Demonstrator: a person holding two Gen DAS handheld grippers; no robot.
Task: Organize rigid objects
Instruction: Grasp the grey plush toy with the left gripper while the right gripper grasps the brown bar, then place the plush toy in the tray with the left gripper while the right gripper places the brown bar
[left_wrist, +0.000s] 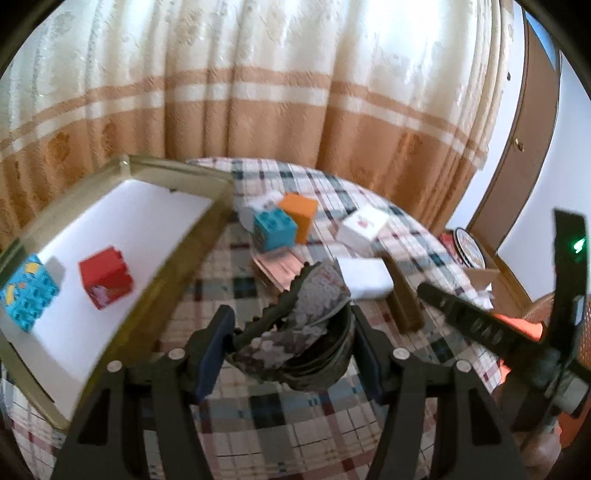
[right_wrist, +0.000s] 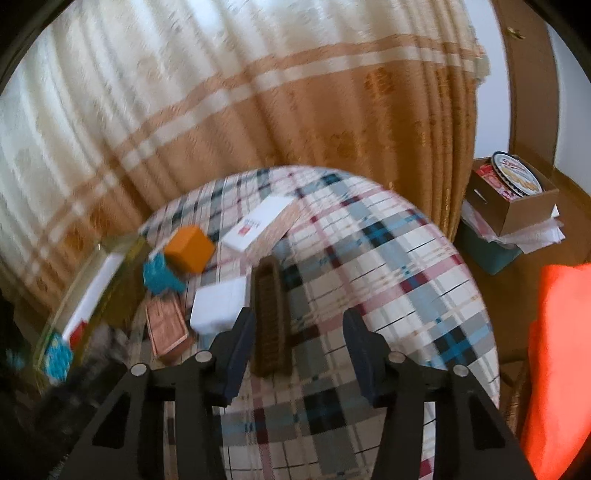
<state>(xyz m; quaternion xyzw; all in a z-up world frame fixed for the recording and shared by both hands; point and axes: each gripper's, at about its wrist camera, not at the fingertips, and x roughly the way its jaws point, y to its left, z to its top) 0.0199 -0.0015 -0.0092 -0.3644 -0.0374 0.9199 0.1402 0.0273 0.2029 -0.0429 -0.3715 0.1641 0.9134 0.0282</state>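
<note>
Left hand-held gripper (left_wrist: 291, 354) pinches a dark patterned cup (left_wrist: 310, 332); right hand-held gripper (right_wrist: 299, 354) spread beside brown bar (right_wrist: 269, 317)

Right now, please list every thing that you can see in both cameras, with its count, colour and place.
tray: one, gold rim, white floor, left on the table
blocks in tray: two, red block, blue patterned block
blocks on cloth: two, orange block, blue block, beside the tray
white boxes: three, one by the orange block, one mid-table, one partly hidden behind the blue block
copper flat box: one, by the tray
brown narrow tray: one, centre
dark round tin: one, between left jaws
tablecloth: plaid
curtain: cream, orange
cardboard box: one, floor, right
left gripper: gripping the tin
right gripper: open, brown narrow tray by its left finger
</note>
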